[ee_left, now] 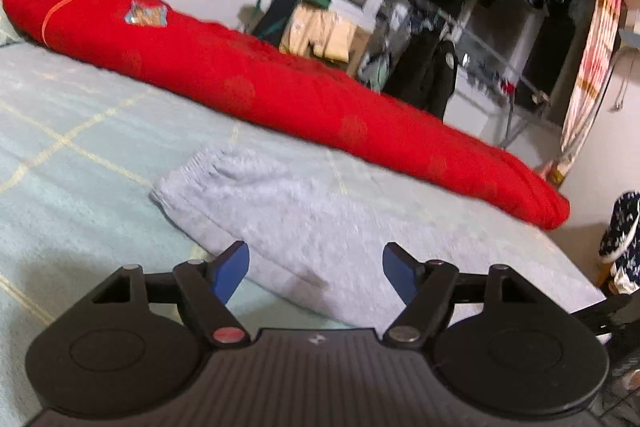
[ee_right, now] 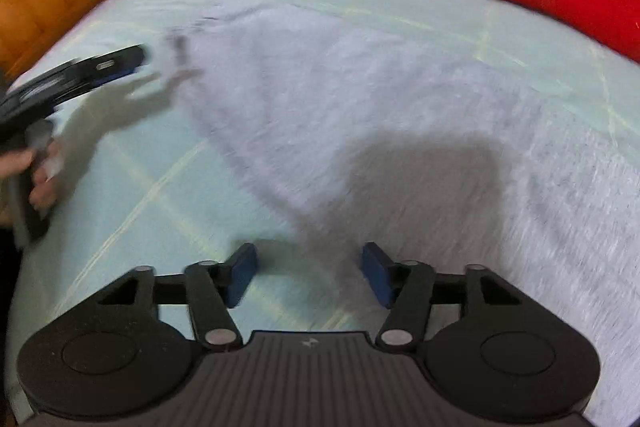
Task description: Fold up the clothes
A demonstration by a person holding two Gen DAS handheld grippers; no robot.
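In the left wrist view, the left tongs (ee_left: 316, 273) stand wide open with nothing between the blue pads, just above the near edge of a light grey garment (ee_left: 288, 215) that lies flat on the bed (ee_left: 80, 131), nearer to the bed's near edge than to the long red bolster (ee_left: 280, 95) along the far edge. The garment shows a gathered waistband toward the head of the bed and looks doubled over, but I cannot tell how many layers there are. A risk I see here: if the pads close on only the upper layer, the fold could open or drag crooked. A dark patterned basket (ee_left: 624, 231) stands on the floor past the foot corner of the bed; what is inside I cannot see. In the right wrist view, which is blurred, the right tongs (ee_right: 310, 275) are also wide open and hold nothing, low over the garment's edge (ee_right: 400, 115) where it meets the sheet. The left tongs appear at the left side, held by a hand (ee_right: 38, 175). Here the pads could catch the bed sheet together with the garment, and the cloth would then bunch. No container shows in this view.
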